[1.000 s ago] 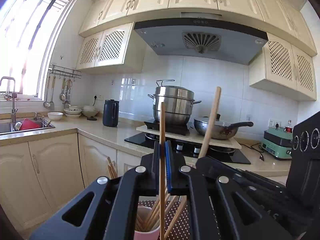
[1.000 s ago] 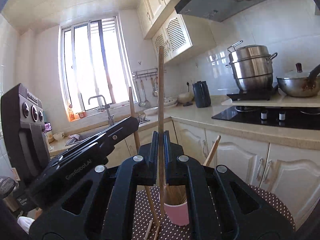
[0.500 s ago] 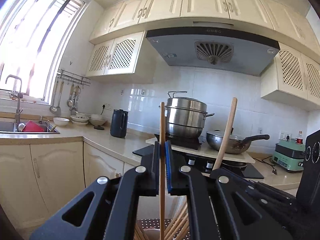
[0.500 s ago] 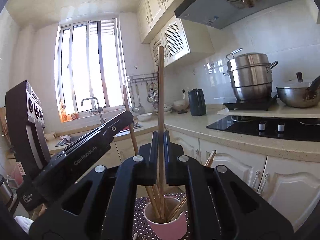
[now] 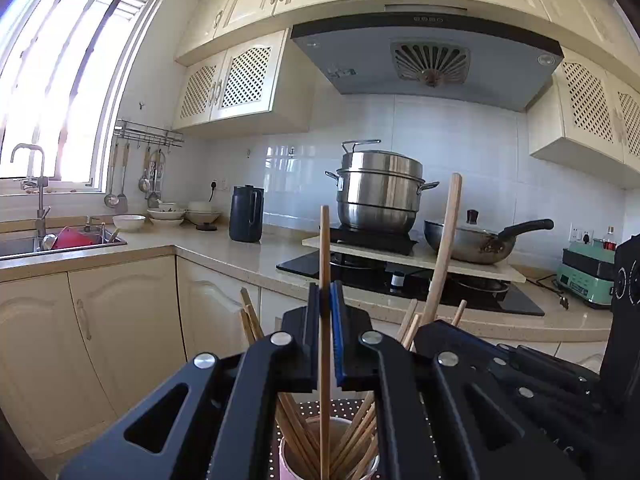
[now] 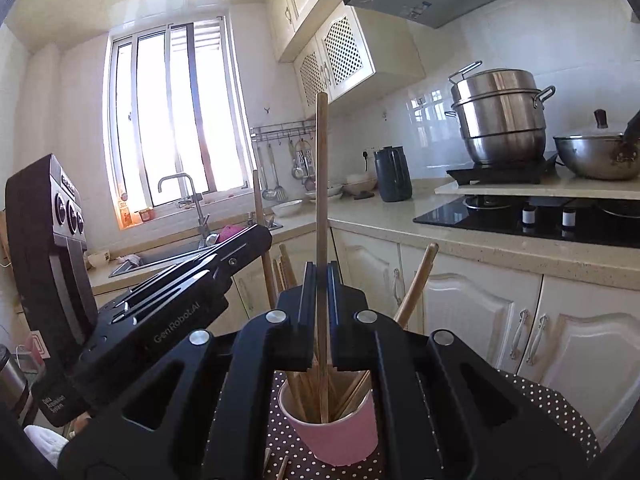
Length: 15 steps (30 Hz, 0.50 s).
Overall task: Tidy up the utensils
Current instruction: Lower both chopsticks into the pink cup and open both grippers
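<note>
The chopsticks (image 6: pixel 322 208) look like smooth, pale wood, standing in a matt pink cup (image 6: pixel 340 436) on dotted brown cloth (image 6: pixel 552 404). The steamer pot (image 5: pixel 380 192) is glossy polished metal. The stone-like counter (image 5: pixel 224 252) is speckled and smooth.

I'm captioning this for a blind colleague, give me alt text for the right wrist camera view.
The right gripper is shut on an upright wooden chopstick whose lower end sits inside a pink cup of chopsticks on a dotted cloth. The left gripper reaches in from the left, holding another chopstick. Behind are a kitchen counter, sink and window.
</note>
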{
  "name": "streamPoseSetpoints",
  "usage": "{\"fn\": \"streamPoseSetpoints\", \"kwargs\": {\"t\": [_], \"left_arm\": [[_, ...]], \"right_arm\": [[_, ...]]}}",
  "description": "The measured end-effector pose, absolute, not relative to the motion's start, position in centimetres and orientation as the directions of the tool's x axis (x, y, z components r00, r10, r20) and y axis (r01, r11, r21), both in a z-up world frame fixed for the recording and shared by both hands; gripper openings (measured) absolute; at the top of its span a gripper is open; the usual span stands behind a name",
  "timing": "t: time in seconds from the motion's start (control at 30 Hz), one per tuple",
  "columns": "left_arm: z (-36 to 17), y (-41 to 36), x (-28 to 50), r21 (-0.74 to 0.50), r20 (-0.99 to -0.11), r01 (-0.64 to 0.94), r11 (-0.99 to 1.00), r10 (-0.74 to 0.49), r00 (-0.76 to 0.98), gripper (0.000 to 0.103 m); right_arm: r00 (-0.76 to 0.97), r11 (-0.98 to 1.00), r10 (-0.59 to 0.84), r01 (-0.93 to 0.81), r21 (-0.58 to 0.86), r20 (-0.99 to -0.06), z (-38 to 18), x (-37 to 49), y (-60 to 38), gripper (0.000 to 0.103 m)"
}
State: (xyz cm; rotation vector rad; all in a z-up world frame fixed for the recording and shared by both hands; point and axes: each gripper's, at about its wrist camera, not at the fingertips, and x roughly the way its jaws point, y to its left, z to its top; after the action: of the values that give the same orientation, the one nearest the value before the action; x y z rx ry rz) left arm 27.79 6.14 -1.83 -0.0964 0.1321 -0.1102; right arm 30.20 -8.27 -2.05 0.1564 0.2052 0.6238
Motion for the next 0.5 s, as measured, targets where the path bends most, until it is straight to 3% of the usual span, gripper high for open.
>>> {"fn": "streamPoseSetpoints", "kwargs": {"t": [0.13, 0.2, 0.5], "left_arm": [[-2.4, 6.2, 28.0, -0.097, -0.172, 0.099, 0.990, -0.114, 0.979, 0.012], [-2.6, 6.3, 27.9, -0.094, -0.179, 0.091, 0.991, -0.106, 0.978, 0.028], [-2.6, 7.6, 27.0, -0.093, -0.215, 0.039, 0.995, -0.058, 0.975, 0.035]], "right_arm": [[0.790, 0.803, 0.591, -0.558, 0.210, -0.163, -2.7, 30.2, -7.9, 0.006], [0.788, 0.804, 0.590, -0.554, 0.217, -0.176, -3.0, 30.4, -7.8, 0.006], [0.790, 0.813, 0.578, -0.533, 0.236, -0.207, -3.9, 30.4, -7.4, 0.006]]}}
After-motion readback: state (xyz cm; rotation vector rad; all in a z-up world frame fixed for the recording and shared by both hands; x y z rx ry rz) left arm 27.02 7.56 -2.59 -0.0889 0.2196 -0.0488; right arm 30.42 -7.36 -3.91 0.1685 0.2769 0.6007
